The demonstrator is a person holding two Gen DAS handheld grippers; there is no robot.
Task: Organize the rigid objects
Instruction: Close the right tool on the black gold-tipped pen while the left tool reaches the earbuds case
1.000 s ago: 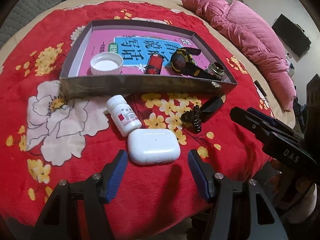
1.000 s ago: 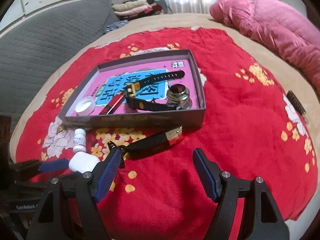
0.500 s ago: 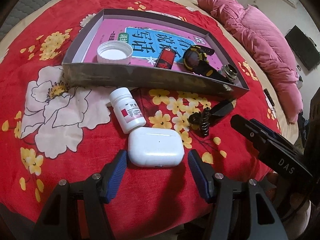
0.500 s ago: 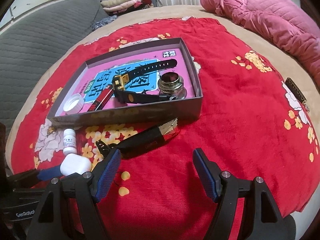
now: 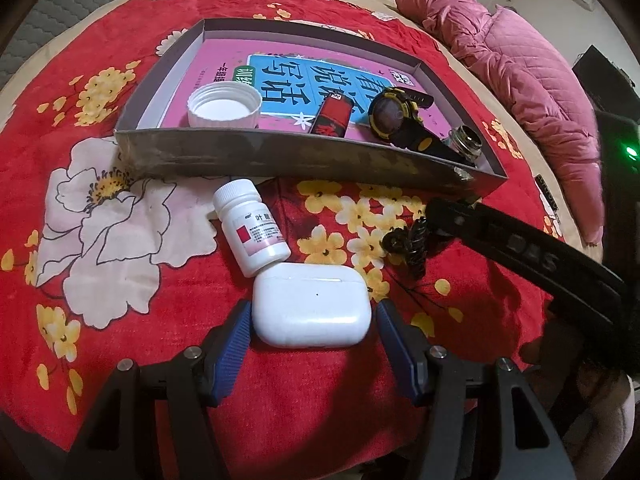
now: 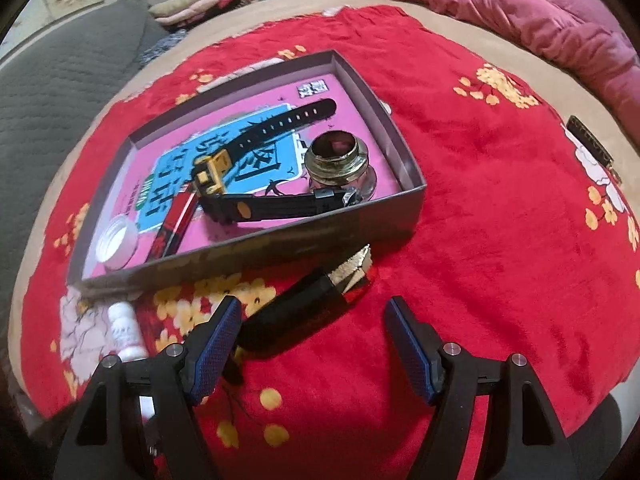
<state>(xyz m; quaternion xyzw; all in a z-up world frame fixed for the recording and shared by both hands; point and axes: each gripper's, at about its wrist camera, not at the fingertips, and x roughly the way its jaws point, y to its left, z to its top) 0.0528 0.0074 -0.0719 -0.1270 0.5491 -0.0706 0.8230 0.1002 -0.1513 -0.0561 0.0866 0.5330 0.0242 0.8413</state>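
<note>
Between the left tool's (image 5: pixel 312 334) spread pads — white earbud case (image 5: pixel 312 306), ungripped.

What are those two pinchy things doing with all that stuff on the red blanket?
A person is tidying small things into the grey box. The watch, lighter, bottle cap and little jar are already inside. The left gripper is open around the white earbuds case, not squeezing it. The right gripper is open over the black hair clip. The pill bottle still waits outside.

"DAS" on the right gripper (image 5: pixel 532 256); large Chinese characters on the tray's (image 5: pixel 280 160) booklet (image 5: pixel 280 80).
</note>
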